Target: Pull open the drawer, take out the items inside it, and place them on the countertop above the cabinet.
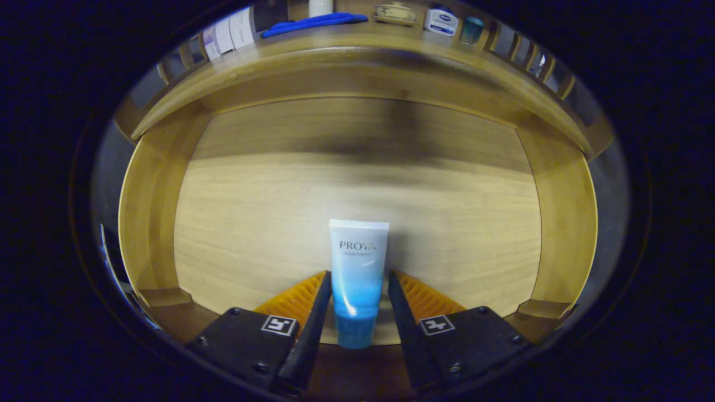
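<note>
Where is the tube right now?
In the gripper view, the tube lies on the open drawer's floor, between the gripper's fingers, which flank it closely; whether they press on it is unclear.

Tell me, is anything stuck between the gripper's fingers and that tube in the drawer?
Nothing visible. The tube lies on the drawer floor right between the gripper fingers, which sit close on either side of it; whether they touch it is unclear.

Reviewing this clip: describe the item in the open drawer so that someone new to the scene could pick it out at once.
Start at the open wooden drawer below the countertop. On its floor lies a tube, between the fingers of the hand-held gripper, which flank it closely. It fades from white at the far end to a blue cap near the gripper, unlike the bottles and blue item on the countertop.
</note>
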Motion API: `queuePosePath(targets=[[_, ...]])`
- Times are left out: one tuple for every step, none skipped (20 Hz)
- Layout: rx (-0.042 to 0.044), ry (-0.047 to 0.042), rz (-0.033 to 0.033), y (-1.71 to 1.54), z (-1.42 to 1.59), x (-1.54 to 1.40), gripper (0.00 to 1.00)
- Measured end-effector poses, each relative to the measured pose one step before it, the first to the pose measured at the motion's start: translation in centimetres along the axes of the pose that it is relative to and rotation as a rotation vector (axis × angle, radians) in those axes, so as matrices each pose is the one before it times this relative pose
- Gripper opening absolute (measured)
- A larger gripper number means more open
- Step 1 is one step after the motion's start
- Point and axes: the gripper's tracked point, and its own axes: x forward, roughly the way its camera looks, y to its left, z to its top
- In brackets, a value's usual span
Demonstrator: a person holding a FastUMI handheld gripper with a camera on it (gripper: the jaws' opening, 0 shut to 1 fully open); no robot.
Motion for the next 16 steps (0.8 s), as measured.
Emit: queuePosePath(targets=[[-0.00148, 0.00051, 0.00114, 0.058, -0.035, 0.334, 0.60], [0.00492, -0.00380, 0.00405, -0.006, -0.004, -0.306, 0.54], [0.00700, -0.00647, 0.00082, -0.018, 0.034, -0.110, 0.52], [0.00723, -0.00743, 0.00138, -0.058, 0.096, -0.159, 0.51], [0.00380, -0.00540, 0.01008, -0.061, 0.035, -0.298, 0.50], [0.00859, -0.00693, 0.00837, -0.047, 0.159, -0.320, 0.50], [0.00637, -0.00958, 0.00778, 0.010, 0.262, -0.450, 0.49], [-0.00335, -0.01055, 0.00418, -0.170, 0.130, -0.661, 0.49], [-0.00741, -0.01523, 0.00024, -0.199, 0.220, -0.802, 0.49], [-0.00203, -0.01732, 0.00226, -0.144, 0.229, -0.881, 0.49], [0.00059, -0.01500, 0.00702, -0.135, 0.311, -0.898, 0.49], [0.00299, -0.01600, 0.00567, -0.165, 0.311, -0.977, 0.49], [-0.00313, -0.01406, 0.00565, -0.173, 0.317, -0.868, 0.49], [-0.00438, -0.01310, 0.00434, 0.039, 0.305, -0.856, 0.49], [-0.00152, -0.01791, 0.00371, -0.022, 0.550, -0.918, 0.49], [-0.00639, -0.01399, 0.00278, -0.040, 0.435, -0.951, 0.49]])
